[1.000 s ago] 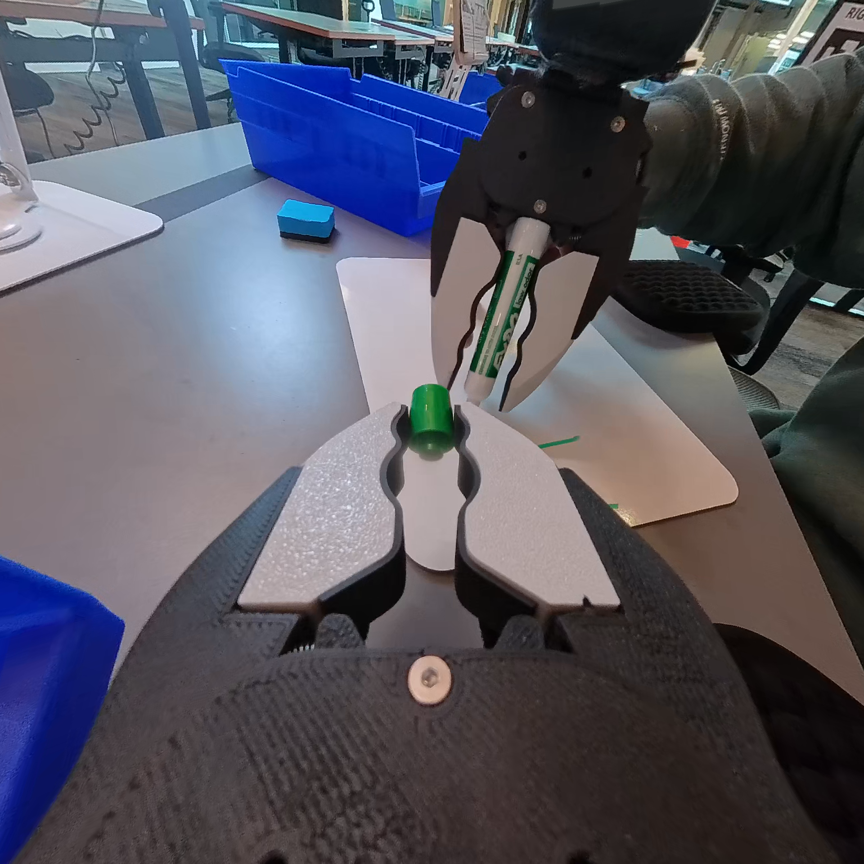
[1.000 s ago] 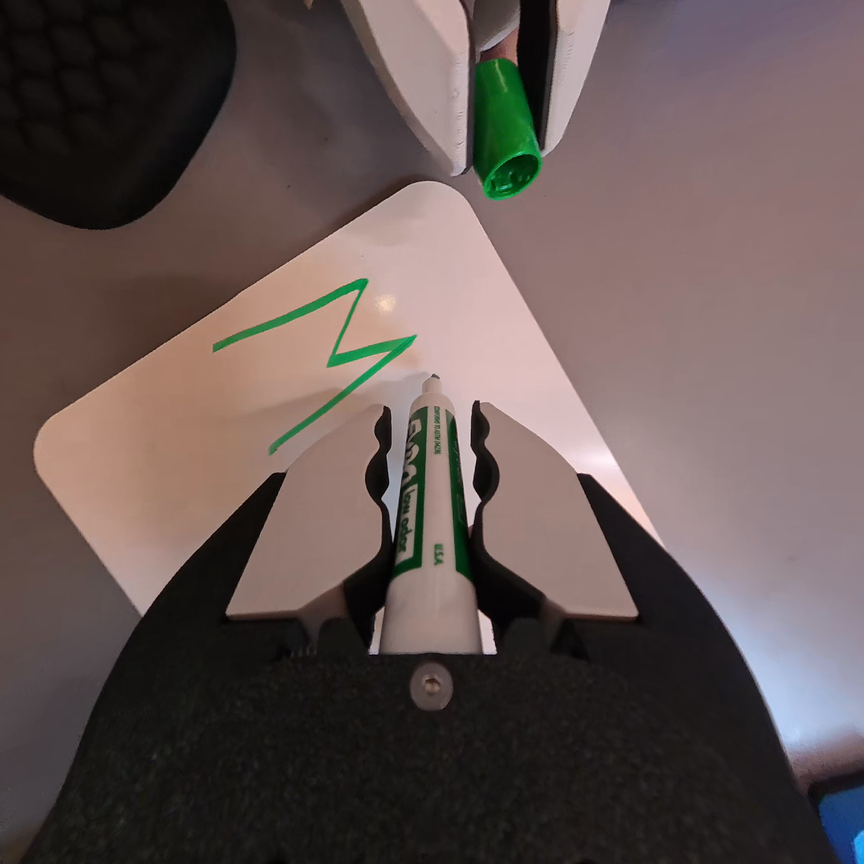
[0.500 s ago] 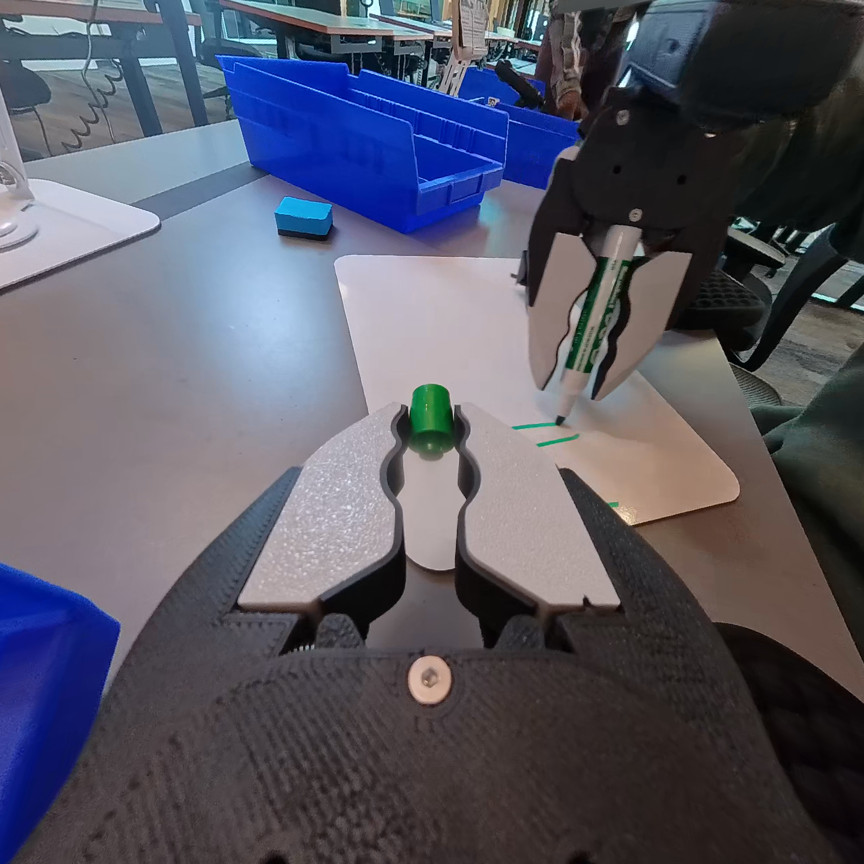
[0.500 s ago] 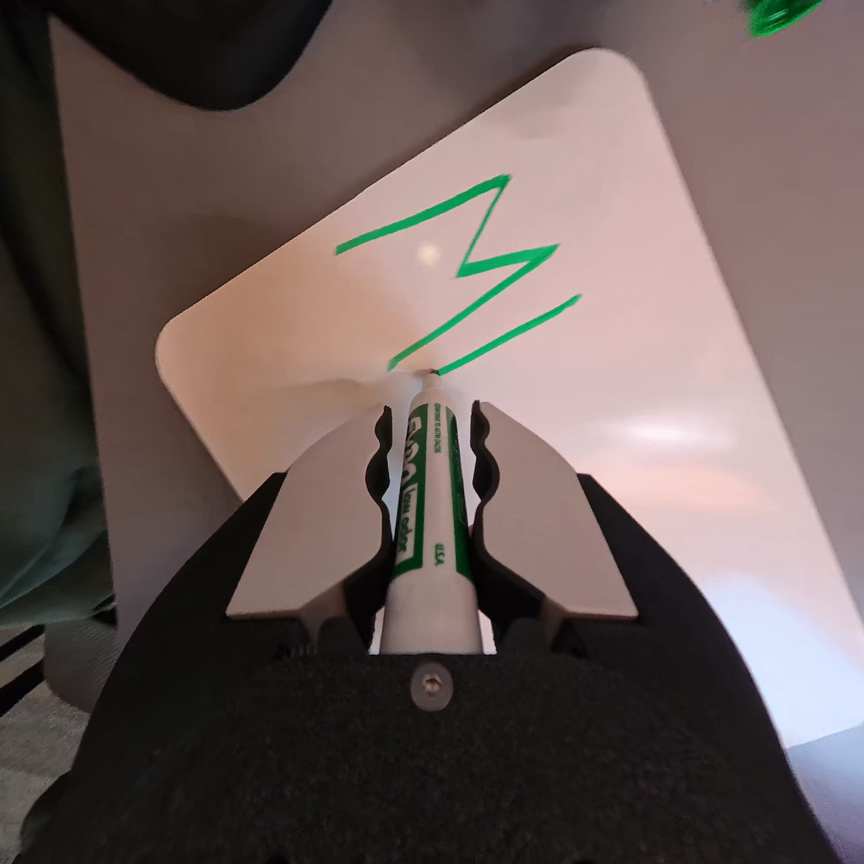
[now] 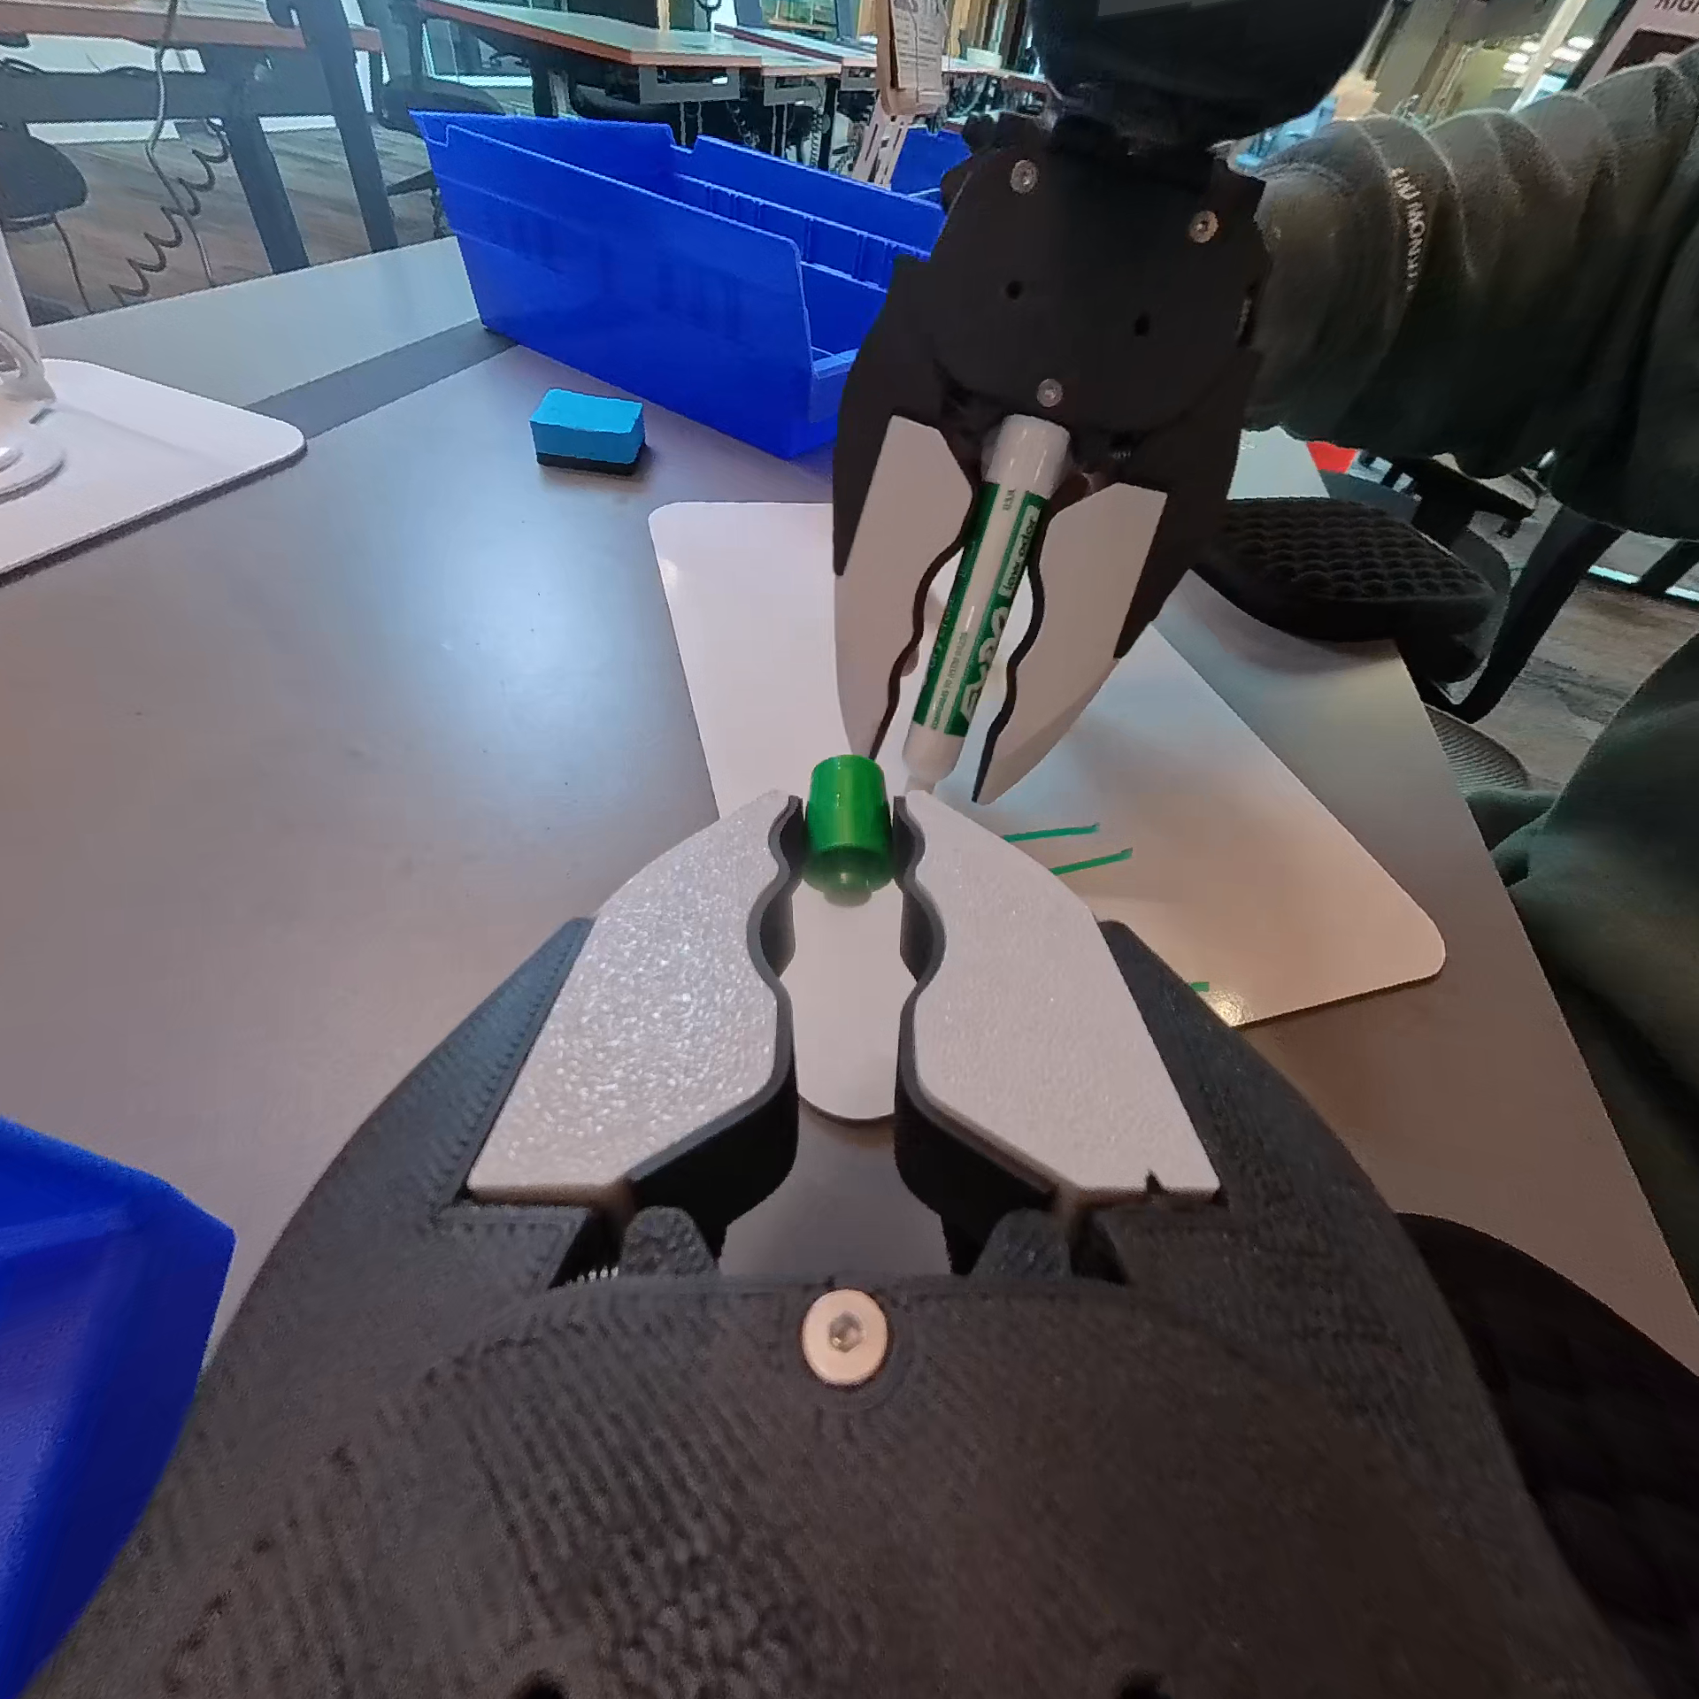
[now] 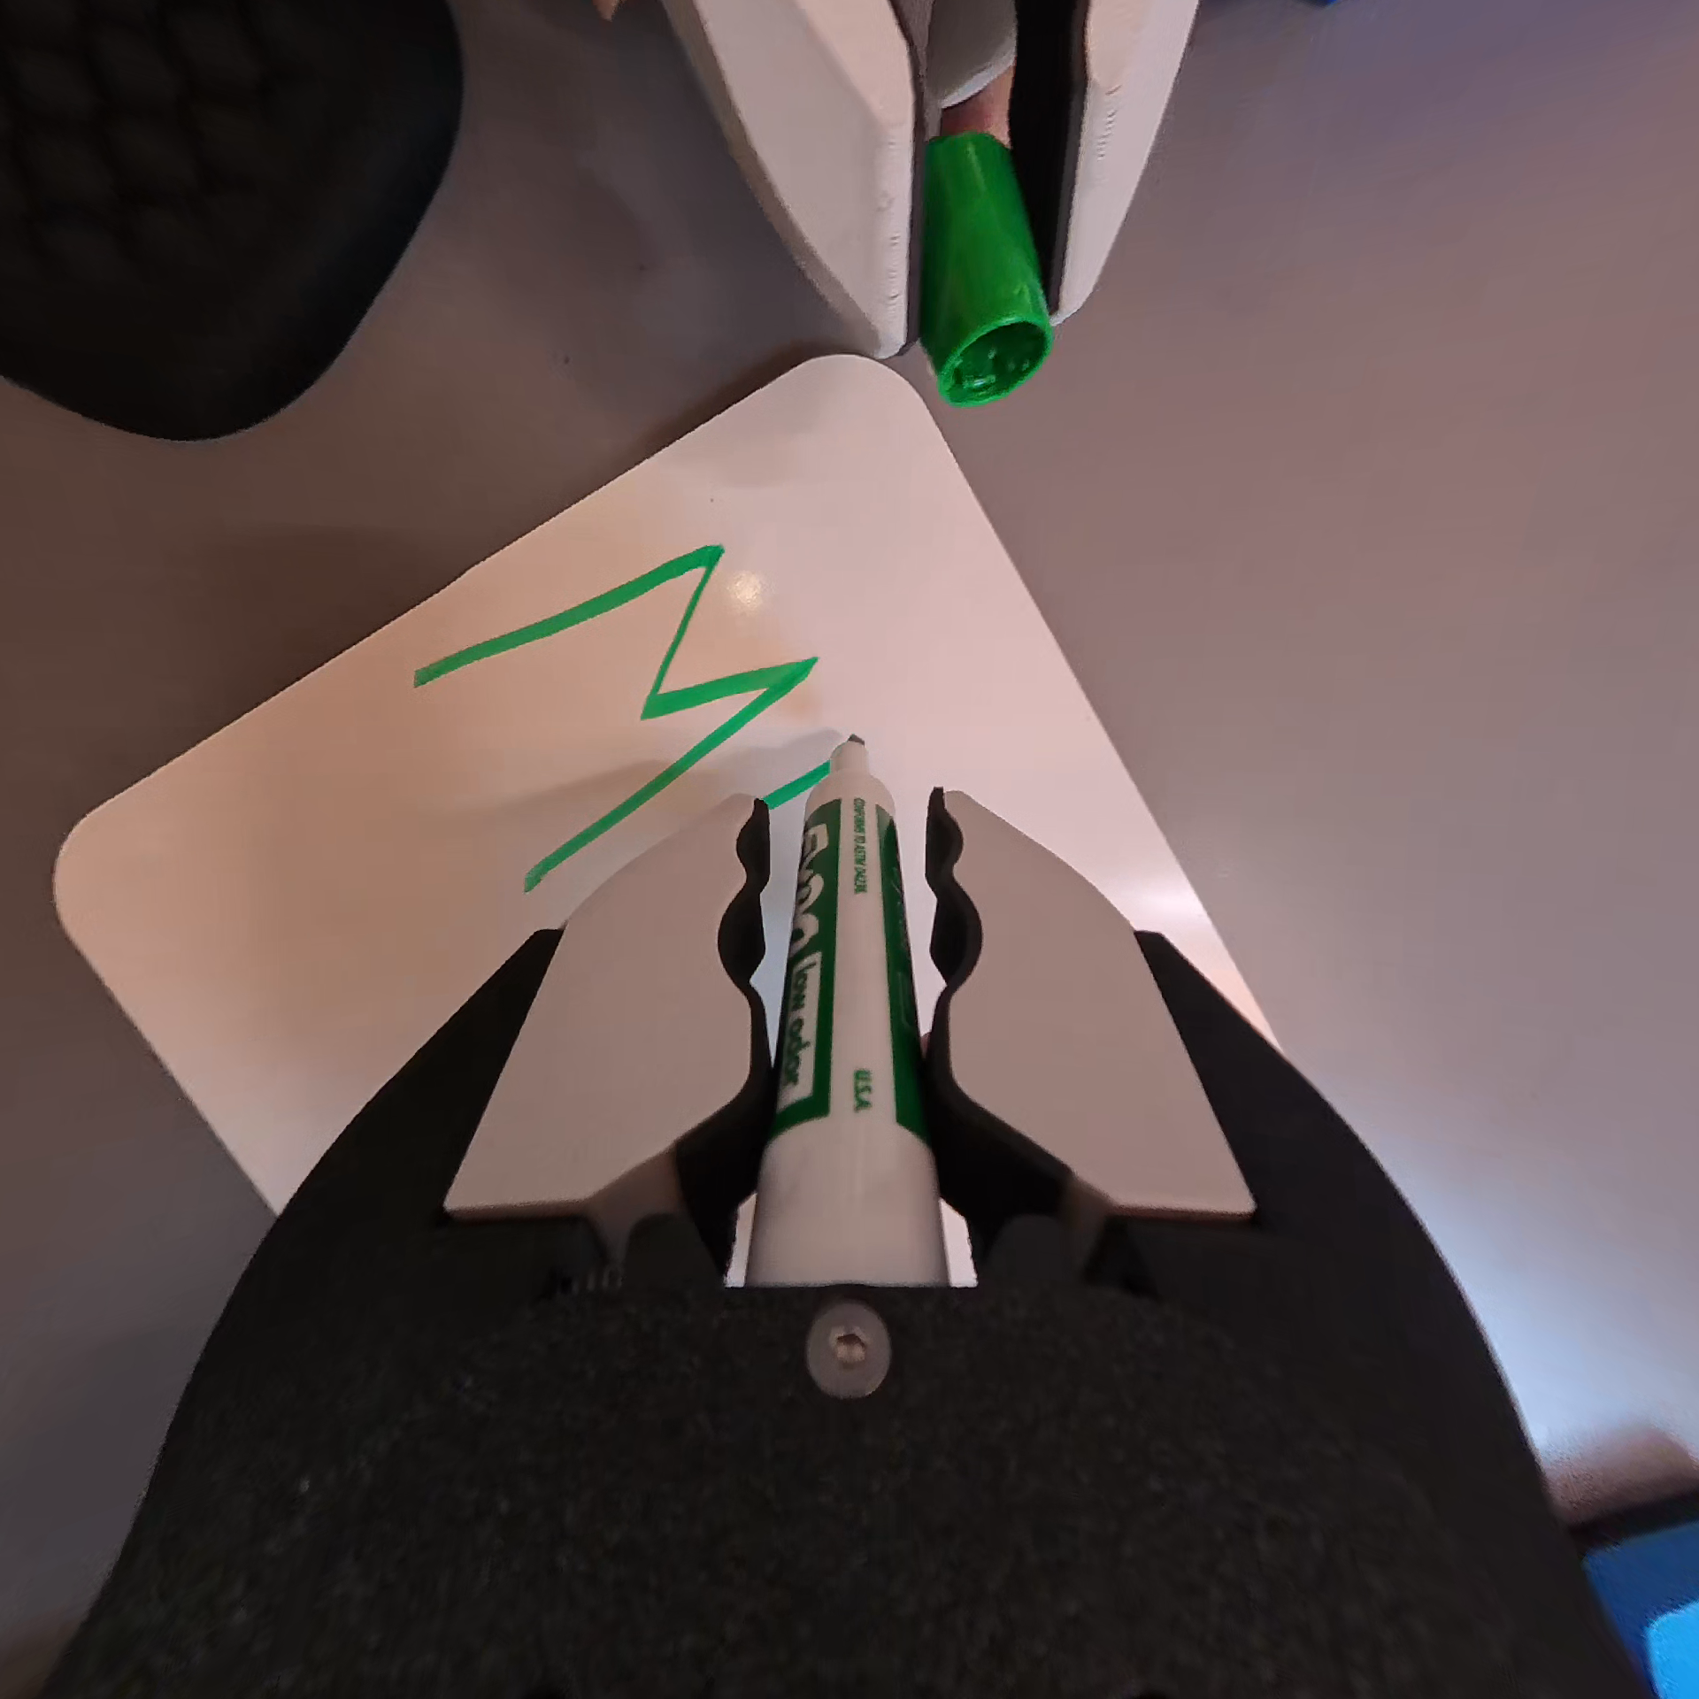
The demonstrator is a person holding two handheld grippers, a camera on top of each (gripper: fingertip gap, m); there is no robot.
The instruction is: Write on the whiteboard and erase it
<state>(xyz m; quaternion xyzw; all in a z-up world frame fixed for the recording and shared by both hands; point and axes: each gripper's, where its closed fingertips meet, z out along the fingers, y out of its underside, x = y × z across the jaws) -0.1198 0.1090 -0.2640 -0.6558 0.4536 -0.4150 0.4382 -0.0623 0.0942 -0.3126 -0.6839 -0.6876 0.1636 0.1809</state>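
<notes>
The right gripper (image 6: 846,809) holds the marker (image 6: 841,1011) tightly, its tip on the whiteboard (image 6: 276,919) beside the green zigzag (image 6: 662,699). The left gripper (image 5: 848,809), near the whiteboard's corner, pinches the green cap (image 5: 848,818).

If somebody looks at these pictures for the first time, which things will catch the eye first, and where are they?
The bright green zigzag line drawn across the white whiteboard stands out first, in the middle of the grey table. Just at its end is the tip of the green-and-white marker, clamped in the right gripper. Beyond the board's corner, the left gripper holds the green cap.
</notes>
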